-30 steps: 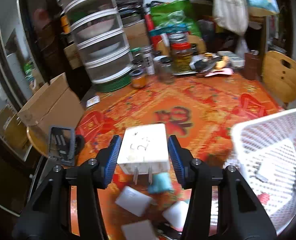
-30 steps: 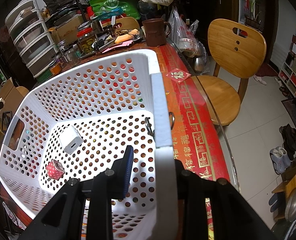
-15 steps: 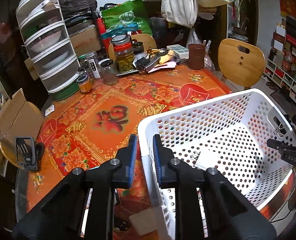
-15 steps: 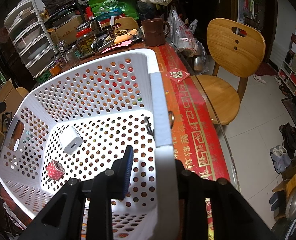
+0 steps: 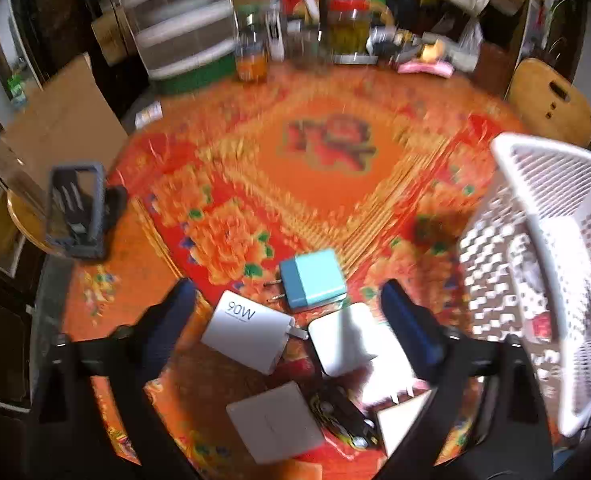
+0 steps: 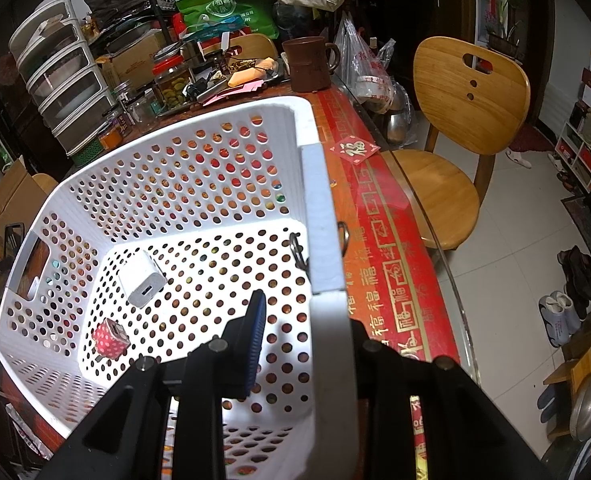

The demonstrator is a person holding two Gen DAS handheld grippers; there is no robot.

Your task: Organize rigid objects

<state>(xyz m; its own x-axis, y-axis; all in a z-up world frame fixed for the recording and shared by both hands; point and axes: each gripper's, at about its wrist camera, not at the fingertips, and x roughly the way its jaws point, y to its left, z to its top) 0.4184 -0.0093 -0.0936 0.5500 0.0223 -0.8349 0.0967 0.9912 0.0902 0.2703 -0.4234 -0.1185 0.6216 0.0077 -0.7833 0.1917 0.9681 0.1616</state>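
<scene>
My left gripper [image 5: 287, 304] hangs above the worktop [image 5: 335, 184] with its fingers [image 5: 171, 312] spread wide and nothing between them. Under that gap lies a cluster of chargers on the red and orange cloth: a teal charger [image 5: 313, 278] with its prongs pointing left, a white charger marked 90W [image 5: 249, 330] just beside it, and a plain white charger [image 5: 341, 338] to the right of that one, near my right-hand finger. Closer to me sit a flat white adapter [image 5: 279, 420] and another white block [image 5: 389, 384] that is too blurred to read. The white perforated basket [image 5: 543, 264] stands at the right of this view, apart from the cluster. A grey phone stand [image 5: 77, 212] sits at the worktop's left edge. My right gripper [image 6: 295, 340] is clamped on the basket's rim [image 6: 323, 240], one finger inside the wall and the other outside it. Inside the basket [image 6: 199, 184] a small white USB charger [image 6: 141, 278] lies on the floor, and a red dotted cube [image 6: 111, 338] rests nearer the front corner, apart from it. A wooden chair [image 6: 467, 120] stands beyond the worktop edge.
</scene>
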